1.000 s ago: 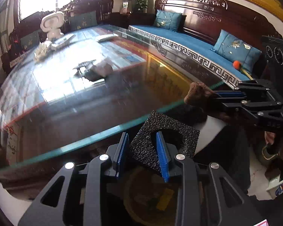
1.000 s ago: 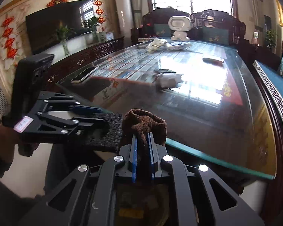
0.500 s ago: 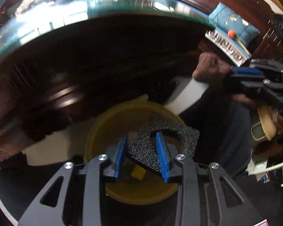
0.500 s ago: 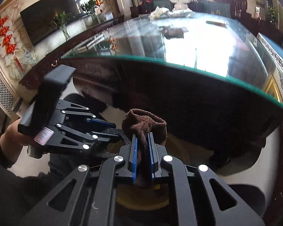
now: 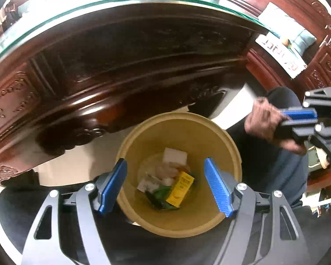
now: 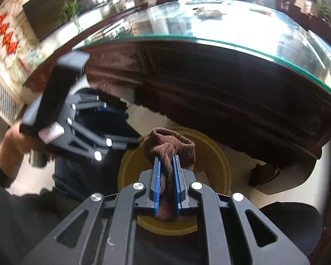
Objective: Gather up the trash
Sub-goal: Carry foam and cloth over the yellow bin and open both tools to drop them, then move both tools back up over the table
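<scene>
My left gripper [image 5: 165, 185] fingers spread apart over yellow bin [image 5: 229, 145]; right gripper [image 6: 166, 185] clamps brown cloth [image 6: 168, 145] at 2 o'clock, may miss bin rim.

A home living room: carved dark-wood table [image 6: 231, 92] with glass top, cushioned wooden sofa [image 5: 298, 44] at two o'clock, wall television [image 6: 44, 19] at ten o'clock.

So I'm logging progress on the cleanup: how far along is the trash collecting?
Done: the round yellow bin already holds scraps, including a yellow carton, and the left gripper hangs open above it. In hand: the right gripper is shut on a brown knitted cloth. Left: crumpled litter on the glass-topped table.
</scene>
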`<move>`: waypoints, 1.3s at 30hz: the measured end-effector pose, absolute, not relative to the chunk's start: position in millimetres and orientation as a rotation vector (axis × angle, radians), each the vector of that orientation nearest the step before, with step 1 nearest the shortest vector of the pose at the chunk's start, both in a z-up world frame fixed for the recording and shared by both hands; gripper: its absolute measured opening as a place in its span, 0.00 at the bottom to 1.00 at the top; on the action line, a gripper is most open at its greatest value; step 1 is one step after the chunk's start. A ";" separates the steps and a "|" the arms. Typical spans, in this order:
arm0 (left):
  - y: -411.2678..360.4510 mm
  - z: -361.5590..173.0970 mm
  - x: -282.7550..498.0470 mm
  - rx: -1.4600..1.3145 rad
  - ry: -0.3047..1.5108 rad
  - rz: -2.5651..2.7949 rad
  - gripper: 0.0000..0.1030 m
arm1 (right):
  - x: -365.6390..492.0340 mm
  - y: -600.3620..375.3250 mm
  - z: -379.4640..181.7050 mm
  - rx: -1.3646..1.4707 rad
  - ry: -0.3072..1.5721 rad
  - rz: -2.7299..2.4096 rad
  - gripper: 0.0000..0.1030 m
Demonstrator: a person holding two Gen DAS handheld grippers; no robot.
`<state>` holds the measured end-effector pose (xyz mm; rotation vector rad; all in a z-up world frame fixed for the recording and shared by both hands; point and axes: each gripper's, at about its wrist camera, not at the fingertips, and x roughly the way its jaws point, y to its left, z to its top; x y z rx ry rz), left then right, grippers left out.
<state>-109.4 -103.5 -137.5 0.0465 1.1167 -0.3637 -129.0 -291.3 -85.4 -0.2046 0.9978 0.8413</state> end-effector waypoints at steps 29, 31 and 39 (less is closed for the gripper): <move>-45.0 14.5 6.8 0.119 0.736 -0.100 0.96 | -36.4 -266.2 10.2 -0.175 0.610 0.758 0.92; -36.1 24.4 38.7 0.104 0.732 -0.087 0.96 | -13.5 -260.5 19.1 -0.170 0.609 0.755 0.92; -21.2 11.1 161.0 0.087 0.824 -0.099 0.96 | 71.6 -233.8 13.5 -0.155 0.729 0.751 0.92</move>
